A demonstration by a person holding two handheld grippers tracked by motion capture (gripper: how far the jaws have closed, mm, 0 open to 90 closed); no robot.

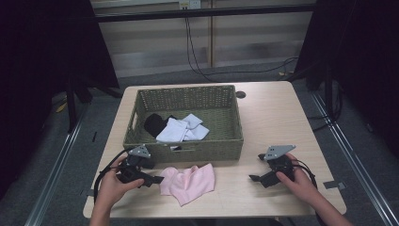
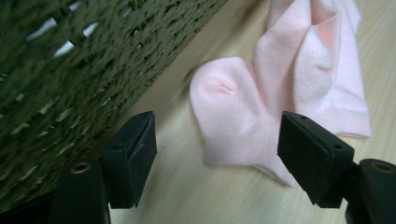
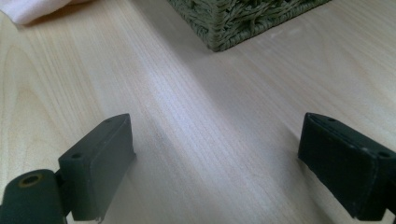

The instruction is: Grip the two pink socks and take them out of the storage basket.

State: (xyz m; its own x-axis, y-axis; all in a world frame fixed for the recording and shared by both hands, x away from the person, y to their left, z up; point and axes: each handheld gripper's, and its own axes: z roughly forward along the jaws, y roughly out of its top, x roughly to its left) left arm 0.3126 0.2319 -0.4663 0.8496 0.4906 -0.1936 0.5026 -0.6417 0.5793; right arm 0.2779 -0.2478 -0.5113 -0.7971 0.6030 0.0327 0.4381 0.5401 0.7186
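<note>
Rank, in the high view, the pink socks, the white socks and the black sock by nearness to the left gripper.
From the left gripper:
1. Pink socks, on the table just past its jaws.
2. Black sock, basket's left part.
3. White socks, basket's middle; close to the black one.

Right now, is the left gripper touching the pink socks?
Apart. In the left gripper view, the left gripper has open jaws with bare table between them and the pink socks.
</note>
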